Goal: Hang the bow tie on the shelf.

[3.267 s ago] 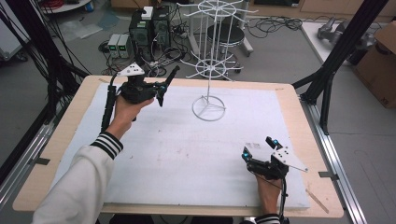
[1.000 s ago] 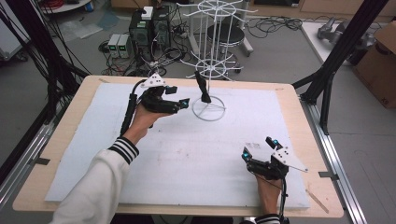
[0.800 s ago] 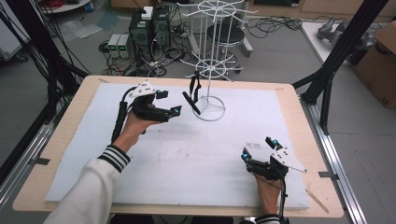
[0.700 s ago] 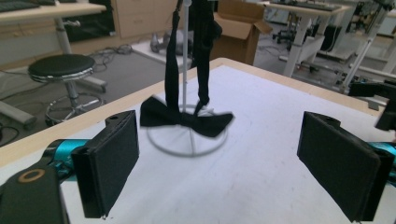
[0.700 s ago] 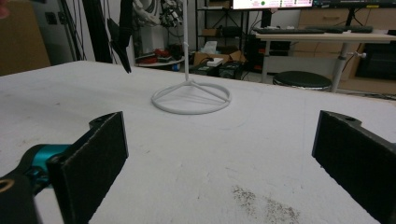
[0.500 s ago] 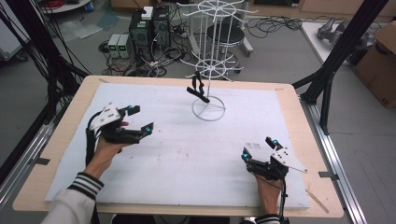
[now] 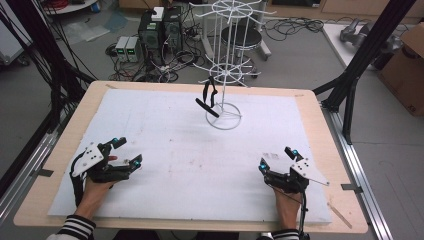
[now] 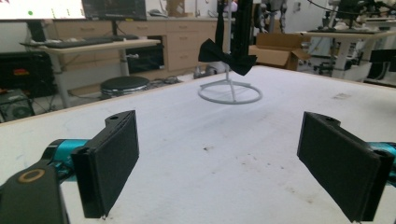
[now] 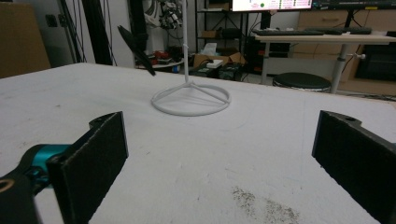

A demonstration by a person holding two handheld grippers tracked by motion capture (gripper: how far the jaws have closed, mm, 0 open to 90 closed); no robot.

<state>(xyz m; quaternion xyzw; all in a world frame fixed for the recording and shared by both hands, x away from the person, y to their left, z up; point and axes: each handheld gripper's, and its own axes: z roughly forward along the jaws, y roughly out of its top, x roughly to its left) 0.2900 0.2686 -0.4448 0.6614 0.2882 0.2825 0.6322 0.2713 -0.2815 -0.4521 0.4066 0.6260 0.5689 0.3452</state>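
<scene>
A black bow tie [image 7: 206,106] hangs by its strap from a low hook of the white wire rack [image 7: 226,116] at the far middle of the table. It also appears as the bow tie [image 8: 227,55] above the rack's ring base [image 8: 229,93], and as the bow tie [image 9: 137,44] in the right gripper view. My left gripper [image 7: 126,151] rests low at the near left, far from the rack. Its jaws have just been opening, and my left gripper [image 8: 233,163] has nothing between them. My right gripper [image 7: 276,157] sits at the near right, open and empty, as my right gripper [image 9: 219,158] confirms.
A white mat [image 7: 200,165] covers the wooden table [image 7: 320,125]. Behind the table's far edge stand computer boxes [image 7: 160,25] with cables and a stool [image 7: 245,35]. Black frame posts [image 7: 360,55] rise at both sides, and a cardboard box [image 7: 407,55] stands at the right.
My left hand has pulled back from the rack to the near left of the table and sunk low. The bow tie stays hanging on the rack. The right hand has kept still.
</scene>
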